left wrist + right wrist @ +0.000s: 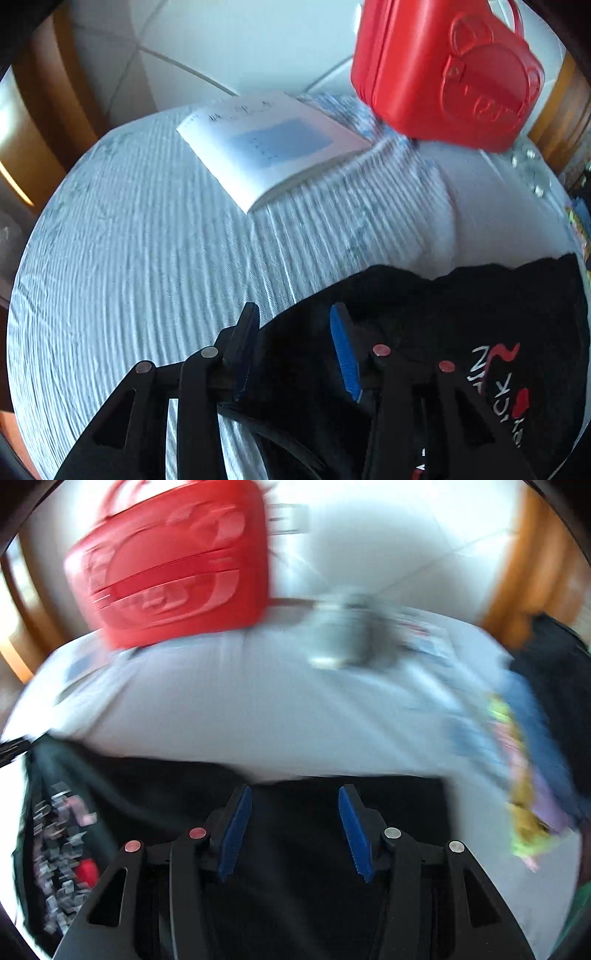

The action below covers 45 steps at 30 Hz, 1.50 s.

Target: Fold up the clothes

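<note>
A black garment [443,325] with red and white print lies on a table covered in a light blue striped cloth [147,258]. My left gripper [295,314] is open, its fingers over the garment's left edge, with nothing held. In the blurred right wrist view the same black garment [332,849] lies under my right gripper [295,794], which is open and empty above the garment's far edge. The print [62,849] shows at the left.
A red plastic case [443,70] stands at the table's far side, also in the right wrist view [173,572]. A white book [269,147] lies beside it. Colourful clothes [524,782] lie at the right. A grey object [343,631] sits at the back. Tiled floor beyond.
</note>
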Motion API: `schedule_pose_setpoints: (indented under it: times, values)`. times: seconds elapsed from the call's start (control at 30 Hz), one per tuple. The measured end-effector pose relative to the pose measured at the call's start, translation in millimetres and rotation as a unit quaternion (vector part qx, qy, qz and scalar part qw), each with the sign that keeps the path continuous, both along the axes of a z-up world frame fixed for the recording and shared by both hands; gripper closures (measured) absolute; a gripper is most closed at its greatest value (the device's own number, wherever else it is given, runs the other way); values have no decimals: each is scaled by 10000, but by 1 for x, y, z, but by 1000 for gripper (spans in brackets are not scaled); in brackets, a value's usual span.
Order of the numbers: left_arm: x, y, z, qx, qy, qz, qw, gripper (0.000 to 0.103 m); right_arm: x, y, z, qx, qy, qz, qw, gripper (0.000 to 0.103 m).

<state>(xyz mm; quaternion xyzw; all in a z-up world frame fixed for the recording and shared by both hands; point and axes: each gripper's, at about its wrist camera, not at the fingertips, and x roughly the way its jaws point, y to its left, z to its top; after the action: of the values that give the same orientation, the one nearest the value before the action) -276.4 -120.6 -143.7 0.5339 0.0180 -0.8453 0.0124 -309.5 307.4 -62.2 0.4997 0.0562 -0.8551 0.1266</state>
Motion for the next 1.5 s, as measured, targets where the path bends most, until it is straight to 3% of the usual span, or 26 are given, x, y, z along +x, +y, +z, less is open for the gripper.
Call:
schedule_pose_setpoints:
  times: [0.03,0.13,0.37,0.4,0.43,0.47,0.57,0.7,0.8,0.9,1.0,1.1,1.17,1.27,1.37,1.47,1.5]
  values:
    - [0,2,-5,-19,-46,-49,10000,63,0,-17,-2,-88,-38,243,9997,54]
    - [8,10,-10,-70,-49,-231,9997,102,1,-68,-8,-233,-108,920,9954,54]
    - [42,17,11,-30,322,-499,9982,102,-9,-170,-42,18,-186,2069,9782,54]
    - [43,16,11,-20,326,-487,9983,102,-12,-176,-49,106,-248,2111,9771,59]
    - [44,13,10,12,318,-440,9985,102,-14,-183,-56,201,-305,2151,9759,72]
    - [44,10,10,45,310,-393,9987,102,-14,-188,-61,356,-320,2176,9749,101]
    - [52,5,12,167,328,-326,9988,102,-6,-188,-60,389,-222,2246,9734,101]
    - [91,13,24,345,355,-472,9977,102,37,-156,-23,-126,9,2486,9685,101]
    - [132,30,19,459,24,-775,9959,102,69,-137,-22,-236,-465,2677,9621,101]
    - [161,43,4,550,-444,-952,9929,101,96,-127,-42,-33,-1194,2870,9505,97]
    - [173,45,5,717,-552,-911,9917,100,109,-116,-53,156,-1543,2748,9489,94]
    - [166,43,32,970,-122,-776,9922,95,100,-108,-31,-309,-1293,2445,9605,94]
    - [150,47,47,995,205,-770,9918,76,86,-104,-14,-653,-1062,2155,9685,91]
    - [118,59,52,929,418,-915,9906,68,68,-100,-9,-863,-959,1803,9751,84]
    - [83,69,35,854,215,-983,9912,68,64,-110,-11,-990,-1025,1697,9751,83]
    - [61,74,14,912,-89,-1030,9905,68,56,-137,-20,-1268,-1192,1881,9666,82]
    - [59,75,8,964,-179,-1085,9892,68,54,-146,-23,-1358,-1262,1947,9632,77]
